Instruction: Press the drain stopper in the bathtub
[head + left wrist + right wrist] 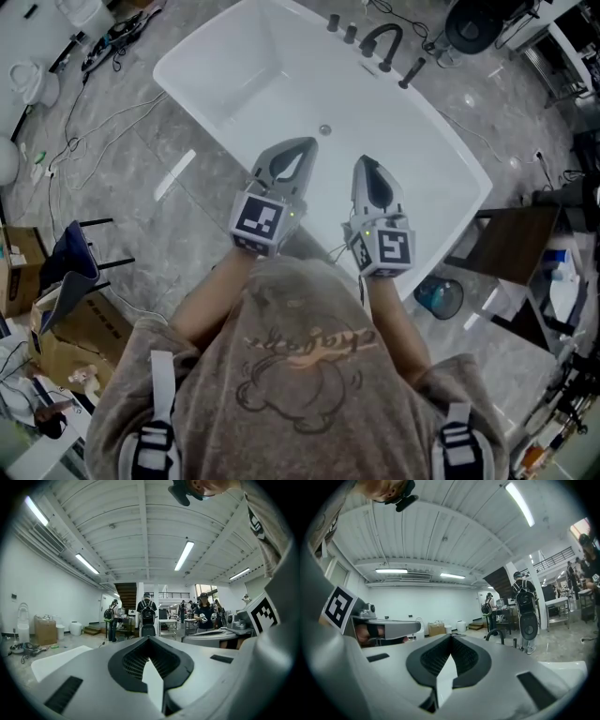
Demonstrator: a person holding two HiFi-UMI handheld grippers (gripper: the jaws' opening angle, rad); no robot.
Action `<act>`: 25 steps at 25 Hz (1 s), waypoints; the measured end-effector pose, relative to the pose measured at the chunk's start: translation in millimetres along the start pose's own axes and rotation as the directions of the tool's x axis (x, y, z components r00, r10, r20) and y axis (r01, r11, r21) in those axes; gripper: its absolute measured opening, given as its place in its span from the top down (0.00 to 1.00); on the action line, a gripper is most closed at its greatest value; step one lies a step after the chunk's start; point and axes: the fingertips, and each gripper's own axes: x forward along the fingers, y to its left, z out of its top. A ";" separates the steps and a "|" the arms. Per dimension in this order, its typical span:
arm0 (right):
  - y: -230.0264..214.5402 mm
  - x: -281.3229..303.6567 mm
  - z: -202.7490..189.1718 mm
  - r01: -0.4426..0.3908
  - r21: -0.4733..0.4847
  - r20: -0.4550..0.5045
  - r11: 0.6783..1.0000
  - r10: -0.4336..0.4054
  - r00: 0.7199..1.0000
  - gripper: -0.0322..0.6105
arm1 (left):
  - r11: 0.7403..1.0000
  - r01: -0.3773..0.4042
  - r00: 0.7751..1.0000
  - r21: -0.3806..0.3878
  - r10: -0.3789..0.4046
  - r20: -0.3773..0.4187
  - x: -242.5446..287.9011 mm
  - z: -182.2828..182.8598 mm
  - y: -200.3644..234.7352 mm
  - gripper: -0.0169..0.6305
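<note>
Drain stopper [324, 129], upper centre, in bathtub [234, 66]: seemingly unpressed, left gripper [302, 146] and right gripper [365, 162] both clear of it, jaws closed, empty.

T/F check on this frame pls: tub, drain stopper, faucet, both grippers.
1. The bathtub is white. True.
2. The left hand-held gripper is pressing the drain stopper. False: its tips are clear of the stopper, and the left gripper view looks out across the room, not into the tub.
3. The right hand-held gripper has its jaws together with nothing between them. True.
4. The faucet sits on the tub's near rim. False: it is black and stands on the far rim.
</note>
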 end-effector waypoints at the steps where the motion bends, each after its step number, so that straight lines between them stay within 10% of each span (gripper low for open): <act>1: -2.0 5.9 -0.6 0.007 0.001 0.001 1.000 -0.007 1.000 0.95 | 1.000 0.008 1.000 0.003 -0.008 -0.001 4.8 -0.6 4.1 0.97; 25: -28.0 166.2 -7.9 0.187 0.060 0.057 0.980 -0.191 0.980 0.95 | 0.974 0.226 0.974 0.030 -0.225 -0.021 134.4 -18.6 120.6 0.97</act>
